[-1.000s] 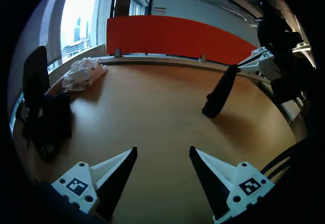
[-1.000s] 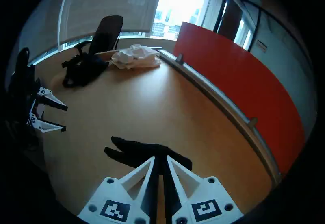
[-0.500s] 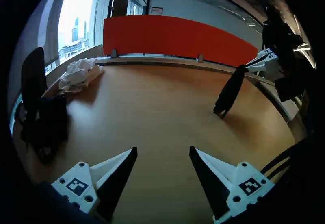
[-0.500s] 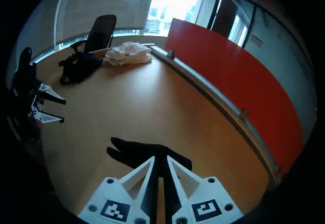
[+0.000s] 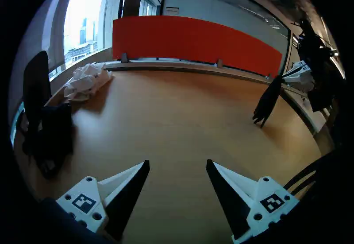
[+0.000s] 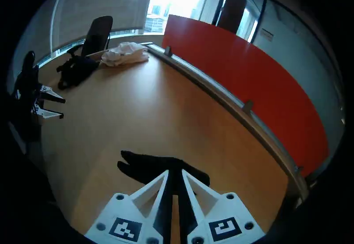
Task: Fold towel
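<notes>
A black towel (image 5: 267,102) hangs bunched from my right gripper (image 5: 295,73) at the far right of the wooden table (image 5: 177,111), its lower end at or just above the tabletop. In the right gripper view my right gripper (image 6: 175,172) is shut on the towel (image 6: 146,166), which spreads dark in front of the fingers. At the bottom of the left gripper view, my left gripper (image 5: 177,162) is open over bare wood with nothing between its fingers. It also appears far off at the left edge (image 6: 62,109) of the right gripper view, open.
A crumpled white cloth pile (image 5: 86,80) (image 6: 124,53) lies at the table's far corner by the window. A black bag (image 5: 53,137) and an office chair (image 5: 35,84) stand near it. A red divider (image 5: 194,40) runs along the table's far edge.
My right gripper has carried the black towel rightward and farther from my left gripper, lifting it off the table so it hangs narrower. My left gripper stayed open and nearly still.
</notes>
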Available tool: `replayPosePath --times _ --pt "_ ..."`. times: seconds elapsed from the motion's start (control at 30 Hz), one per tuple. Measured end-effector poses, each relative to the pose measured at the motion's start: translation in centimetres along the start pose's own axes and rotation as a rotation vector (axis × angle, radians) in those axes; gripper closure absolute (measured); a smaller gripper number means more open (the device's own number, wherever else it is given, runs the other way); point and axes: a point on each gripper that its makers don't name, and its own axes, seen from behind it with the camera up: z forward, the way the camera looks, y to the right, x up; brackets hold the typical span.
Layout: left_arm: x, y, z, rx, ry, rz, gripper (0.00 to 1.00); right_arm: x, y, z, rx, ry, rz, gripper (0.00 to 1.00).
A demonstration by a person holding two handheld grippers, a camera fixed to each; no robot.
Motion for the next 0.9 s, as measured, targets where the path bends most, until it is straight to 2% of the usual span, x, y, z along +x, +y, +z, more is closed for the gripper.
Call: replayPosePath --times 0.53,0.9 --pt "0.8 0.2 0.5 0.011 -0.006 0.007 0.05 -5.8 7.0 -4.0 -0.061 -0.072 0.045 0.94" --pt "1.1 0.4 0.7 0.019 -0.012 0.011 0.05 -10.2 11.0 -6.3 -0.108 -0.134 0.071 0.94"
